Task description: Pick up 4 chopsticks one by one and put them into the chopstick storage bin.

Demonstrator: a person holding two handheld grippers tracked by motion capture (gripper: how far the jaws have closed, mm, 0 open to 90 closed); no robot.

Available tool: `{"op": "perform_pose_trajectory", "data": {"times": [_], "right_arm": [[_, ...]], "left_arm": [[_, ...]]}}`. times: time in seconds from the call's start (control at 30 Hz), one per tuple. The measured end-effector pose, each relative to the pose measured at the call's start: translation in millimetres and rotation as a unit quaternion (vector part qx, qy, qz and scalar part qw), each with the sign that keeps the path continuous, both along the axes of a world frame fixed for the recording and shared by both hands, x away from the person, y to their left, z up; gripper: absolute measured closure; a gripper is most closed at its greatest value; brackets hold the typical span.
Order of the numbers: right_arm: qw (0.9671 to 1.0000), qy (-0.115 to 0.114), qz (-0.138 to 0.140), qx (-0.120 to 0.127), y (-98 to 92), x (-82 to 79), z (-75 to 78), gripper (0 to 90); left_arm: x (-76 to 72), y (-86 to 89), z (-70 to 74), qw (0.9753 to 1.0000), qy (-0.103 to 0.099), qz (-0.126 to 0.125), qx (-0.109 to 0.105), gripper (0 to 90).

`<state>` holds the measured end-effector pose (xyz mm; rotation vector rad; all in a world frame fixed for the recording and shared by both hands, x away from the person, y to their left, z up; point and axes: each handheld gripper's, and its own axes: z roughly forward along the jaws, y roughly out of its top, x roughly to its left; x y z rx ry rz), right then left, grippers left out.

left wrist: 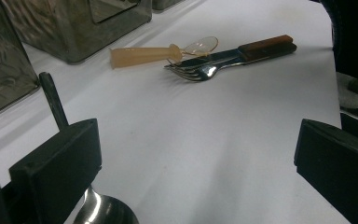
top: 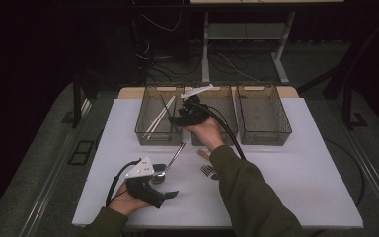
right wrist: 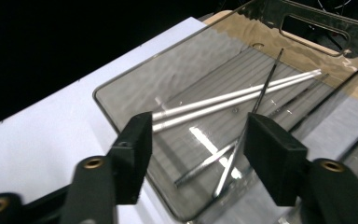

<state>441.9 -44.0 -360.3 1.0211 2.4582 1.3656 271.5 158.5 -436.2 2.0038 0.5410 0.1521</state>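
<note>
My right gripper (top: 177,118) hangs open over the left clear bin (top: 143,133), with nothing between its jaws. In the right gripper view (right wrist: 196,135) that bin (right wrist: 121,100) holds a pale pair of chopsticks (right wrist: 237,95), a thin dark stick (right wrist: 266,77) and a metal pair (right wrist: 209,163). My left gripper (top: 168,195) rests low at the near left, open and empty (left wrist: 196,163), beside a metal spoon (top: 167,165) whose bowl (left wrist: 103,212) shows by its left jaw. Farther off lie a fork (left wrist: 200,72), a wooden-handled knife (left wrist: 265,48) and a beige-handled clear spoon (left wrist: 144,55).
Two more clear bins (top: 222,118) (top: 262,116) stand in a row to the right of the first, at the back of the white table (top: 306,168). The person's right forearm (top: 246,187) reaches across the middle. Cables and a desk frame (top: 205,49) lie on the floor beyond.
</note>
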Motion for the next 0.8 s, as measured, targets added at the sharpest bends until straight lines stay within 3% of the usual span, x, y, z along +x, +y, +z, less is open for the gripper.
{"op": "perform_pose_trajectory", "data": {"times": [0.27, 0.8], "right_arm": [[0.9998, -0.002, 0.019, 0.001, -23.0, -12.9, 1.5, 34.0], [0.9994, 0.001, 0.034, 0.002, -80.6, -46.8, -1.9, 32.0]], "left_arm": [[0.0, 0.0, -0.6, 1.0000, 0.002, 0.002, 0.007, 0.0], [-1.1, -0.6, -1.1, 0.9999, 0.004, 0.003, 0.013, 0.0]]}}
